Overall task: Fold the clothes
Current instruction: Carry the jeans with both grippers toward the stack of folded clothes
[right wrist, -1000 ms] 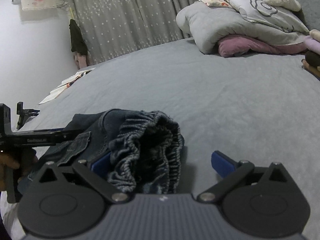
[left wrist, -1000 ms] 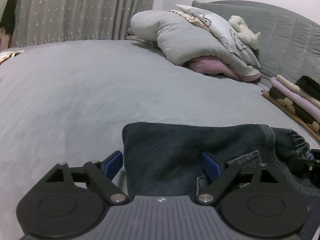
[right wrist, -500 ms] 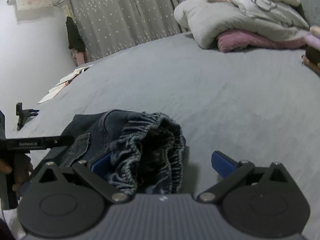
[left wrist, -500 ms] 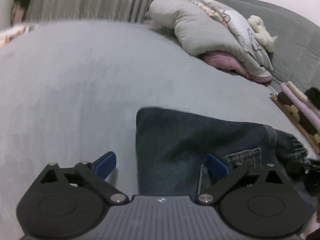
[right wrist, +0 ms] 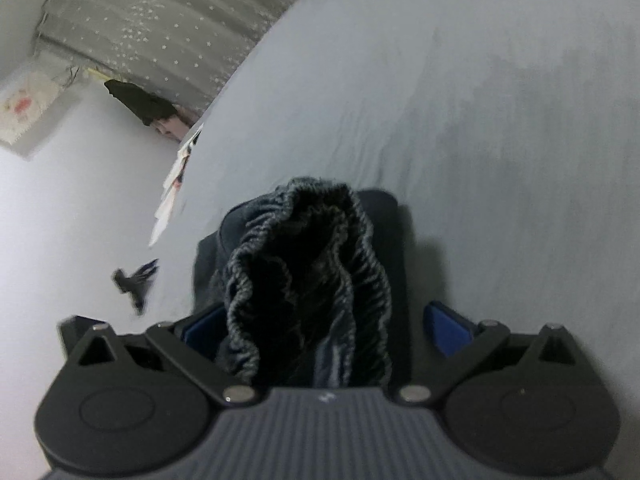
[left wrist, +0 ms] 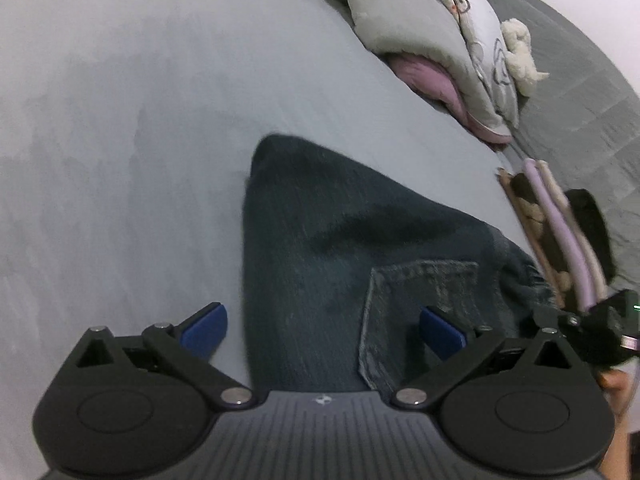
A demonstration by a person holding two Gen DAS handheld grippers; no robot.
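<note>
My left tongs [left wrist: 323, 326] and right tongs [right wrist: 324, 326] both gape, released. The folded jeans [left wrist: 340, 248] lie on the bed [left wrist: 120, 140], long axis running left-right. Their gathered waistband [right wrist: 308, 276] sits between my right tongs' fingers, so that hand is nearer.

Bare bedsheet [left wrist: 120, 140] left of jeans [left wrist: 320, 248]; folded stack [left wrist: 560, 232] crowds right.

Both wrist views close over jeans [left wrist: 340, 248].

Grey bed [left wrist: 120, 140], rolled duvet [left wrist: 404, 12], plush toy [left wrist: 520, 52], starred curtain [right wrist: 160, 24]
</note>
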